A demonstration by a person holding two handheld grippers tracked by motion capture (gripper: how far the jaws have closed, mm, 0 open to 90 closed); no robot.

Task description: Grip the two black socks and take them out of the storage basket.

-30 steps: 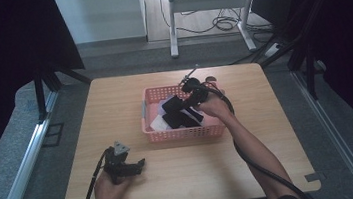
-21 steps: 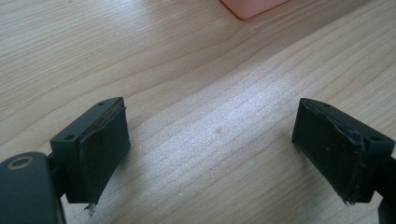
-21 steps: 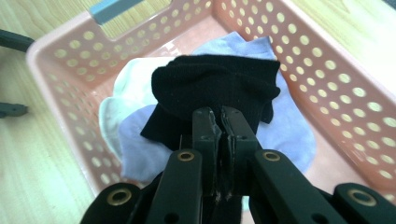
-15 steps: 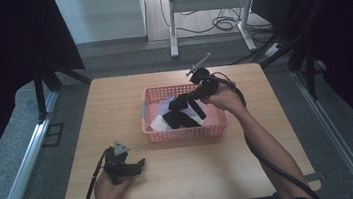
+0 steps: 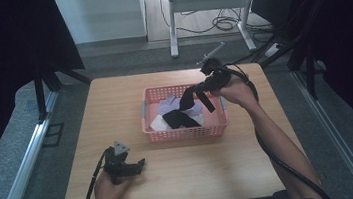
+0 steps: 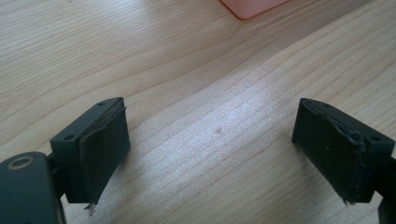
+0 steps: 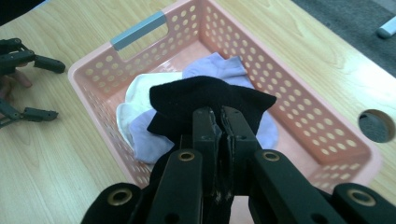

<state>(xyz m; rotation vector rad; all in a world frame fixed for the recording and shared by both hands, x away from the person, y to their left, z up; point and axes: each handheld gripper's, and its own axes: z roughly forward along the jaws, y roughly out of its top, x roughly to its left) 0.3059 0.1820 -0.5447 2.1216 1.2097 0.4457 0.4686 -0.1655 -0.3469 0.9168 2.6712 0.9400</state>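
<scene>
A pink basket (image 5: 185, 131) sits near the middle of a wooden table (image 5: 114, 101). It is a bit closer to the far edge than to the near one. Inside it lie a white cloth (image 7: 135, 100) and a light purple cloth (image 7: 219, 67).

The right gripper (image 5: 202, 89) hangs over the right part of the basket, up in the air. Its jaws are pressed tight together on a black sock (image 5: 180, 115). In the high view the sock hangs down in a long strip from the gripper into the basket. Its low end lies on the other cloths. In the right gripper view the black sock (image 7: 210, 100) bunches up just past the jaw tips, above the white and purple cloths.

The left gripper (image 5: 131, 167) rests low on the table near the front edge, on the left side. A hand (image 5: 105, 187) holds it. Its jaws stand wide apart with bare wood between them. In the left gripper view a corner of the basket (image 6: 252, 5) peeks in at the top, well apart from the jaws.

There is a lot of bare table to the left of the basket and in front of it. On the right side there is a narrower strip of wood, with a round hole (image 7: 376, 125) in the tabletop near the basket's corner.
</scene>
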